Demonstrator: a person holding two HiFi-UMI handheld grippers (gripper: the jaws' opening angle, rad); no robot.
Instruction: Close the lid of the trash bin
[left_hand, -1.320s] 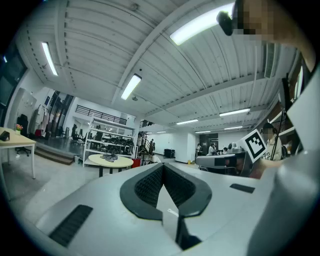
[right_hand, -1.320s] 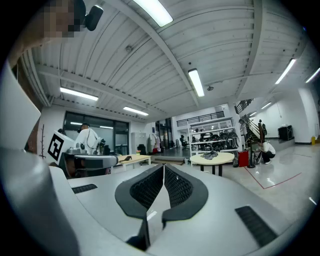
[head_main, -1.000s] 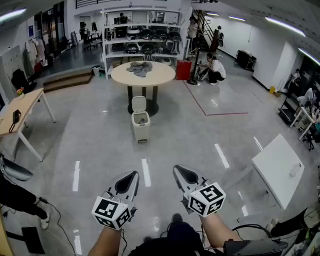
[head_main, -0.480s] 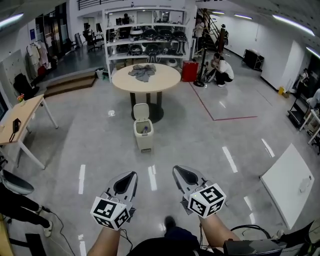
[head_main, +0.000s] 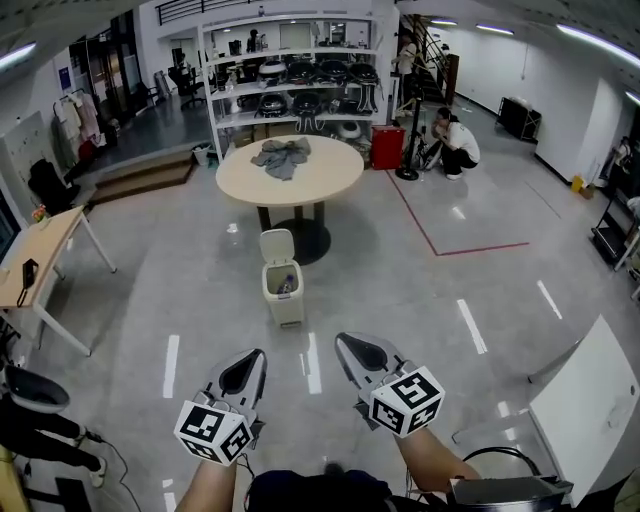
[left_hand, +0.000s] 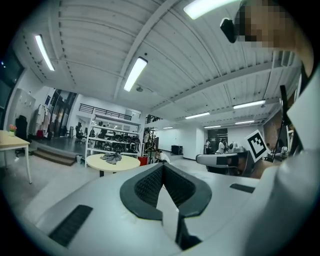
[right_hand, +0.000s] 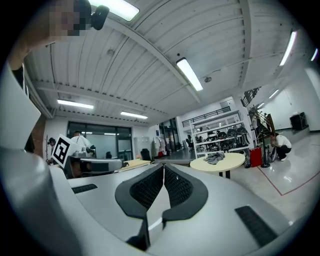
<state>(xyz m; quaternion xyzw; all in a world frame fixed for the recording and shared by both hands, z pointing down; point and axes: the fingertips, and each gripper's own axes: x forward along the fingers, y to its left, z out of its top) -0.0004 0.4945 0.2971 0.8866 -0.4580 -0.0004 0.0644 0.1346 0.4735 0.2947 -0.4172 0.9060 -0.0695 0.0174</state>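
A small cream trash bin (head_main: 283, 291) stands on the floor in front of the round table (head_main: 290, 168), its lid (head_main: 276, 246) tipped up and open at the back. Something dark lies inside it. My left gripper (head_main: 251, 358) and right gripper (head_main: 345, 344) are held low near me, well short of the bin, both pointing toward it. Each has its jaws shut with nothing between them. In the left gripper view the jaw tips (left_hand: 162, 167) meet; the right gripper (right_hand: 164, 167) shows the same. The bin is hidden in both gripper views.
Grey cloth (head_main: 281, 154) lies on the round table. Shelving (head_main: 300, 85) stands behind it. A wooden desk (head_main: 30, 255) is at left, a white table (head_main: 590, 400) at right. A person (head_main: 459, 143) crouches far right beside a red box (head_main: 387, 146). Glossy floor lies between me and the bin.
The view has advanced toward the bin and table, which now look nearer and larger. Both grippers keep the same shut pose in front of me.
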